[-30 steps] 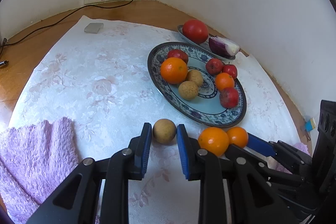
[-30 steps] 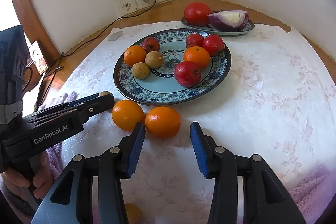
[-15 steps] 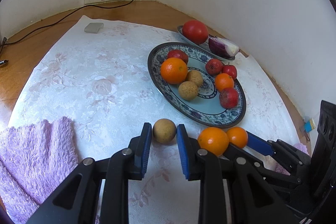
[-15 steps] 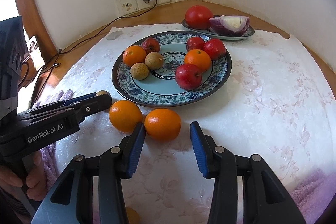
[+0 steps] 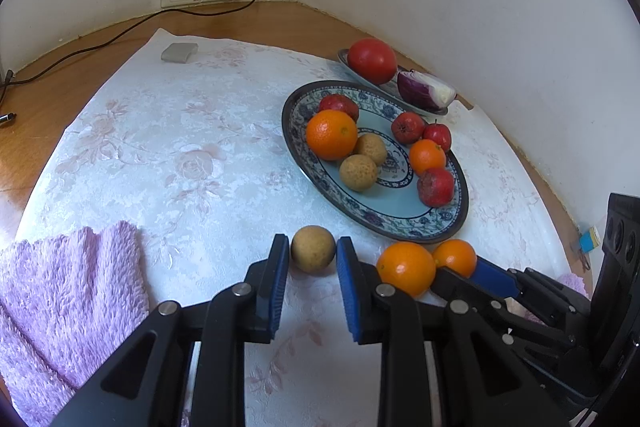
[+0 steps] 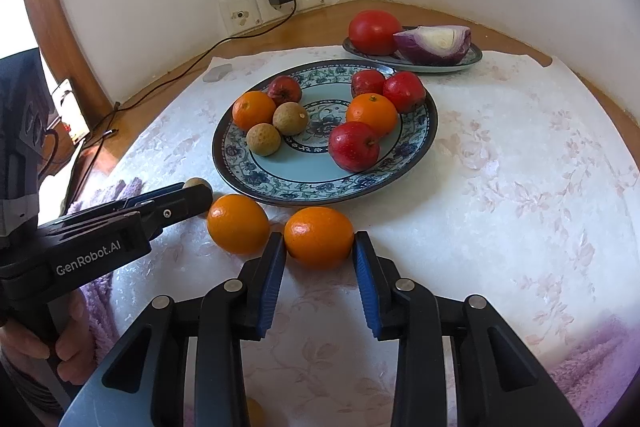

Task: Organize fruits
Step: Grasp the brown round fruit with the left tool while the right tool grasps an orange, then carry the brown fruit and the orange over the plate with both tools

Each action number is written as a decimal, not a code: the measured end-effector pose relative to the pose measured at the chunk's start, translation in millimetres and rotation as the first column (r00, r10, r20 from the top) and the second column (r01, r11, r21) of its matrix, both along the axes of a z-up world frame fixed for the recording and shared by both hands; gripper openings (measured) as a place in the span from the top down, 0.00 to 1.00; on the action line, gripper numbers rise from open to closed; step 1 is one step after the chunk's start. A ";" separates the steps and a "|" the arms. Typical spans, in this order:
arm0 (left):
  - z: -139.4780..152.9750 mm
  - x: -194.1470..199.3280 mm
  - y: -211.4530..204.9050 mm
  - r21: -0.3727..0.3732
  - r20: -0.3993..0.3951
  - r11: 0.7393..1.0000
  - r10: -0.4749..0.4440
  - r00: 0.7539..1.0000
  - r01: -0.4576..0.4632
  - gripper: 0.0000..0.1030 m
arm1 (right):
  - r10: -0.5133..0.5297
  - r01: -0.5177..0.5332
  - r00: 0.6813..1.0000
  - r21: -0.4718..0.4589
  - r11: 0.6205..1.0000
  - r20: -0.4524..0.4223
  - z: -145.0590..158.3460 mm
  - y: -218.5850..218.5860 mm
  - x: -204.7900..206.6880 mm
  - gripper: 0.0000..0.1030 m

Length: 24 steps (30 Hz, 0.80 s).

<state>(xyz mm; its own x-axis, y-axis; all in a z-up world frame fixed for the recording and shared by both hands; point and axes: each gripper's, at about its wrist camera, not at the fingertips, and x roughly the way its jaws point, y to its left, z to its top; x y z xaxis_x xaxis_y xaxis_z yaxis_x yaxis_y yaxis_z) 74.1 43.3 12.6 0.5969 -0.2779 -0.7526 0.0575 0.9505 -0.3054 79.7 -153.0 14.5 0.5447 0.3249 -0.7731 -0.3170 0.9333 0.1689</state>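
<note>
My left gripper [image 5: 312, 255] brackets a brown longan [image 5: 313, 248] on the floral tablecloth [image 5: 180, 155], its blue pads just beside the fruit, with slight gaps either side. My right gripper [image 6: 319, 247] pinches an orange [image 6: 319, 237], both pads touching it. A second orange [image 6: 237, 223] sits just beside it. All three lie off the near rim of the patterned plate [image 6: 416, 147] of fruit.

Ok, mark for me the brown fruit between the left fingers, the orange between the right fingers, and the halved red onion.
brown fruit [image 5: 313, 248], left wrist view, centre of its rounded front.
orange [image 6: 319, 237], right wrist view, middle of its peel.
halved red onion [image 6: 434, 42], right wrist view, on its cut face.
</note>
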 end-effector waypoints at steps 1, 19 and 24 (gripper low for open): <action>0.3 0.1 -0.1 0.001 -0.001 1.000 0.000 1.000 0.000 0.75 | -0.001 0.001 1.000 0.004 1.000 -0.001 0.0 -1.0 -0.1 0.65; 16.9 -9.3 -3.5 0.023 0.031 1.000 0.007 1.000 -0.008 0.76 | -0.016 0.014 0.999 0.055 0.998 0.034 10.8 -20.0 -8.8 0.65; 23.8 -11.5 -8.5 0.011 0.043 1.000 -0.006 0.999 0.005 0.76 | -0.027 0.024 0.998 0.068 0.997 0.048 16.3 -25.1 -9.6 0.65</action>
<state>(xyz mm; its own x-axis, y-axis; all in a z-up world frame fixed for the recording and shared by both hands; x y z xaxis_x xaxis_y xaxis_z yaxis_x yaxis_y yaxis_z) 62.6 34.9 36.4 0.6272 -0.2729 -0.7295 0.0755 0.9535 -0.2918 70.0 -178.2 30.9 0.5903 0.3606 -0.7222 -0.3024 0.9283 0.2164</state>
